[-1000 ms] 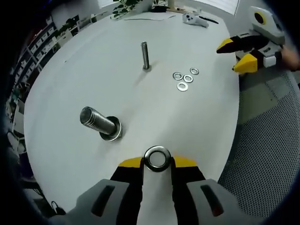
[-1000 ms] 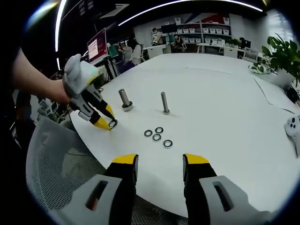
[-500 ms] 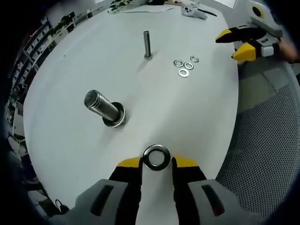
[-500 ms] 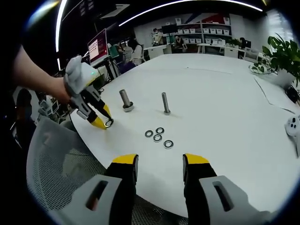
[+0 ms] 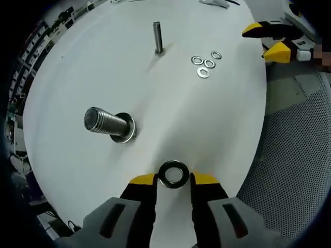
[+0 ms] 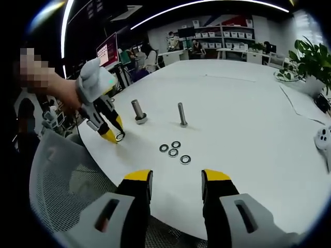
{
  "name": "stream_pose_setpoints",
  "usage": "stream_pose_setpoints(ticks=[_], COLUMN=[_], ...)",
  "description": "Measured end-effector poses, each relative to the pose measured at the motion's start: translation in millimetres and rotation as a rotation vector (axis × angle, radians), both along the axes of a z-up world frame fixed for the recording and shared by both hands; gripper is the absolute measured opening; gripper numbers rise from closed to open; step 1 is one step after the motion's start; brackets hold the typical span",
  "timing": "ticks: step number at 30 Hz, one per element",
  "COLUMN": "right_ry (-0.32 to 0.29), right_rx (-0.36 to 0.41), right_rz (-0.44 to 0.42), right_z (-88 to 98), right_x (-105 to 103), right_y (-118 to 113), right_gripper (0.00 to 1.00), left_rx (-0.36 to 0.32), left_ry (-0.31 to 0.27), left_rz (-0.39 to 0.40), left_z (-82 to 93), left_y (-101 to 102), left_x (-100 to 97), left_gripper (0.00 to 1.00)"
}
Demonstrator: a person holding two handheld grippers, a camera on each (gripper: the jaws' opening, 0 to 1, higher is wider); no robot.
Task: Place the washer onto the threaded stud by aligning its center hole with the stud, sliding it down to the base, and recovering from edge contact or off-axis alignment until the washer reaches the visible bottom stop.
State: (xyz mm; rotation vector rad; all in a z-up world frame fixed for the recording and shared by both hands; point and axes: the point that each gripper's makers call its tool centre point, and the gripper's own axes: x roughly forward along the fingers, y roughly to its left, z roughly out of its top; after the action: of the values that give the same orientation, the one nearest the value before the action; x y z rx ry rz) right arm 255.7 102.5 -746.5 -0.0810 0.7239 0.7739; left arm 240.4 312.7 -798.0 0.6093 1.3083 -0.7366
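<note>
left claw [image 5: 174, 178] clamped on the dark steel ring washer [image 5: 173, 173], above the white table [image 5: 207, 129] edge | next: carry it to the thick threaded steel stud [image 5: 105, 122], level the hole over its tip | right claw [image 6: 176, 182] apart, idle, well back from the loose washers [image 6: 174, 151]

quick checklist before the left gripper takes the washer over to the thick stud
1. Washer held in the left gripper: ok, pinched between the yellow tips.
2. Washer hole unobstructed: ok, open centre visible.
3. Thick stud top free: ok, one washer already at its base.
4. Hole lined up over the stud: not ok, the washer is off to one side near the table edge.
5. Right gripper out of the way: ok, open, apart from the loose washers.
6. Washer level with the stud axis: cannot tell.
</note>
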Motion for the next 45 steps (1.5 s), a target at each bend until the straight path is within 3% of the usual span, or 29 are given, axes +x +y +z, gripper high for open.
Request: stream_pose_setpoints(ticks=[8,16,18,34,45], right_ry=[0.001,0.003,0.003,0.007,0.006], right_rx=[-0.003,-0.001,-0.001,-0.007,-0.003], right_rz=[0.001,0.001,-0.001,0.004,0.004], right_z=[-0.1,-0.5,-0.4,-2.0,-1.7], right_x=[-0.3,-0.4,-0.1,-1.4,-1.2], right_y=[-0.2,-0.4,-0.7,0.0,0.4], right_gripper=[0.40,0.40,0.40,0.40,0.40], left_rx=[-0.008,-0.008,-0.038,-0.032,-0.055], left_ry=[0.005,-0.014,-0.029,-0.050,-0.097], left_rz=[-0.011,0.024,0.058,-0.001,0.005], left_z=[-0.6,-0.1,0.3,2.0,25.6], left_y=[0.2,0.0,0.2,3.9,8.5], left_x=[0.8,-0.2,0.2,-0.4,13.2], left_gripper=[0.21,0.19,0.19,0.18,0.18])
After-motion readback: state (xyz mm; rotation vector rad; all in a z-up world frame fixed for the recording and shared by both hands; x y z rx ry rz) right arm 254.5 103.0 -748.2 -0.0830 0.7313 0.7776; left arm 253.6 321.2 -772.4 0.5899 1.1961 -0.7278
